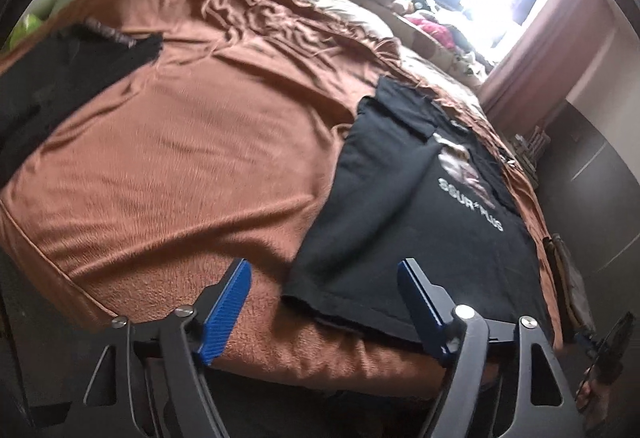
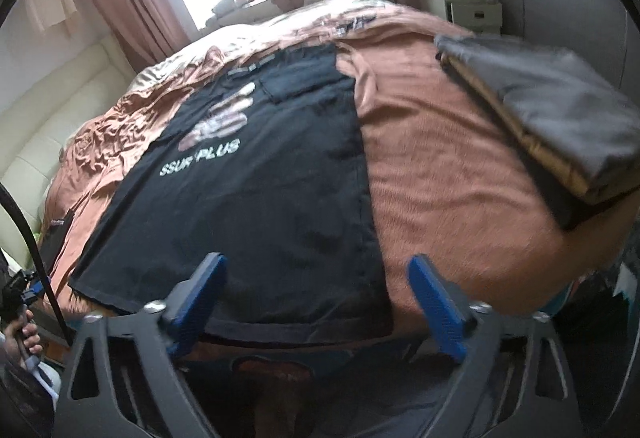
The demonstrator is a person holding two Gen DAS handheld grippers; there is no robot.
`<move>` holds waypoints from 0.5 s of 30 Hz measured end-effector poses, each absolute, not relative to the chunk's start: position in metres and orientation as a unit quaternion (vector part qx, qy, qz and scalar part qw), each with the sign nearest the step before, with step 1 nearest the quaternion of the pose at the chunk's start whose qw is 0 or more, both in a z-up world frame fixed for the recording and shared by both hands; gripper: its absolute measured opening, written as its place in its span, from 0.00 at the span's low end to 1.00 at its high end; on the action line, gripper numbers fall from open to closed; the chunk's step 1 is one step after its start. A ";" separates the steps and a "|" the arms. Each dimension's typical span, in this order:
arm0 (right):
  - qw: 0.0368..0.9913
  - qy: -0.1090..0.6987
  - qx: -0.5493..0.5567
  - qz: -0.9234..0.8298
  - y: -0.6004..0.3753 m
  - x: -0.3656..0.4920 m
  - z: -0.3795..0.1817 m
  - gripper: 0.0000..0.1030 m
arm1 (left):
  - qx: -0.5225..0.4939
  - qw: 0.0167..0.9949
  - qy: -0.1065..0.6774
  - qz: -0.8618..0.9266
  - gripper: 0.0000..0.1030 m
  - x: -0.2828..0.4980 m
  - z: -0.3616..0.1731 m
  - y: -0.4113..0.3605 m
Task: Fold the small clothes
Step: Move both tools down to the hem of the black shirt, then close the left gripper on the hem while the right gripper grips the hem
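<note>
While the black printed cotton T-shirt [image 1: 420, 222] lies flat, sides folded in, on the rust-brown bed cover [image 1: 180, 158], the left hand-held gripper [image 1: 324, 302] stands at its near left corner and the right hand-held gripper [image 2: 316, 298] at its near right corner, both open and empty, seemingly to pinch the hem; folded clothes [image 2: 548, 118] wait far right.

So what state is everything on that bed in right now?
Black T-shirt: spread flat, sides folded in, print up.
Folded pile: stacked at the bed's right edge.
Other black garment: lying unfolded at the left.
Bedspread: wrinkled.
Left tongs: open, empty.
Right tongs: open, empty.
</note>
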State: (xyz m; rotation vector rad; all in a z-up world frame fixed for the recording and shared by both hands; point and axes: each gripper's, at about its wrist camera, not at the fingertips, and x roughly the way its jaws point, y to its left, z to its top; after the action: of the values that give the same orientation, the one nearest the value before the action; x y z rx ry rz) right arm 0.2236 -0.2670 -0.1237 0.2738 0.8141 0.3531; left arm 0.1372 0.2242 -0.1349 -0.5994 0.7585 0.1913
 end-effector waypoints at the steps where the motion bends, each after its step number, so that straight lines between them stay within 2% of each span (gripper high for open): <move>1: 0.891 0.398 0.137 0.170 -0.268 0.227 -0.127 0.76 | -0.290 0.879 0.367 0.094 0.74 0.139 -0.139 0.225; 3: 0.885 0.407 0.150 0.167 -0.273 0.233 -0.135 0.75 | -0.295 0.875 0.373 0.094 0.74 0.143 -0.145 0.227; 7: 0.870 0.430 0.180 0.161 -0.279 0.241 -0.150 0.64 | -0.301 0.865 0.390 0.094 0.69 0.150 -0.158 0.228; 12: 0.860 0.437 0.213 0.157 -0.294 0.246 -0.161 0.62 | -0.314 0.854 0.403 0.097 0.67 0.153 -0.171 0.229; 15: 0.848 0.446 0.230 0.169 -0.301 0.252 -0.169 0.52 | -0.318 0.849 0.411 0.097 0.65 0.156 -0.178 0.227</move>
State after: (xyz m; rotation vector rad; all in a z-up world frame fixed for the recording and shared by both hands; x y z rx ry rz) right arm 0.2518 -0.3013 -0.1695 0.4846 0.9402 0.3564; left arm 0.1563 0.2275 -0.1779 -0.6697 0.8653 0.2052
